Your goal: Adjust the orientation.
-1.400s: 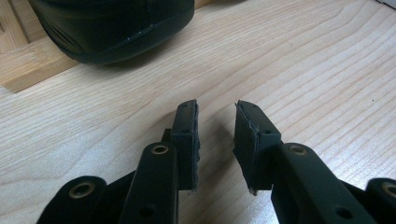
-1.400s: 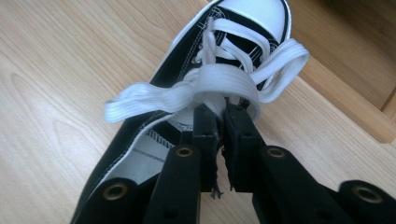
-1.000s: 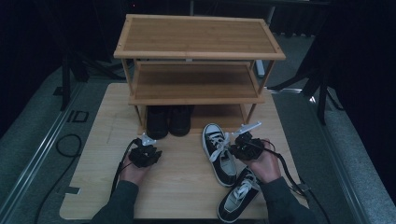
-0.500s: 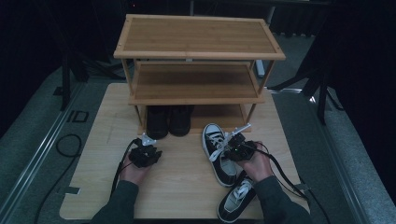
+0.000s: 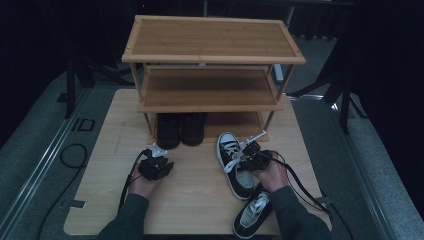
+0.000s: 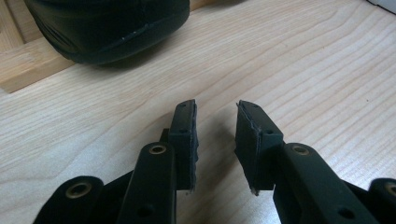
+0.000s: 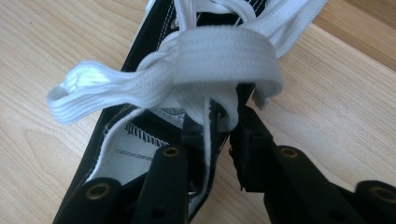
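A black sneaker with white laces (image 5: 235,162) (image 7: 140,140) lies on the wooden table (image 5: 200,200), toe toward the shelf rack. My right gripper (image 5: 248,155) (image 7: 229,121) has one jaw inside the shoe's opening and one outside. Its jaws have just been closing and are shut on the shoe's side wall by the laces. The second sneaker (image 5: 252,215) lies near the front edge, partly under the right forearm. My left gripper (image 5: 156,162) (image 6: 215,109) rests low over bare wood, open with nothing between its jaws. It points at a black shoe (image 6: 112,23).
A three-tier bamboo shelf rack (image 5: 210,45) stands at the back of the table. A pair of black shoes (image 5: 180,130) sits on its lowest tier. Cables trail from both grippers. Grey floor and dark stands surround the table.
My right gripper has come down and slightly left onto the sneaker's opening. The left gripper and hand have stayed where they were.
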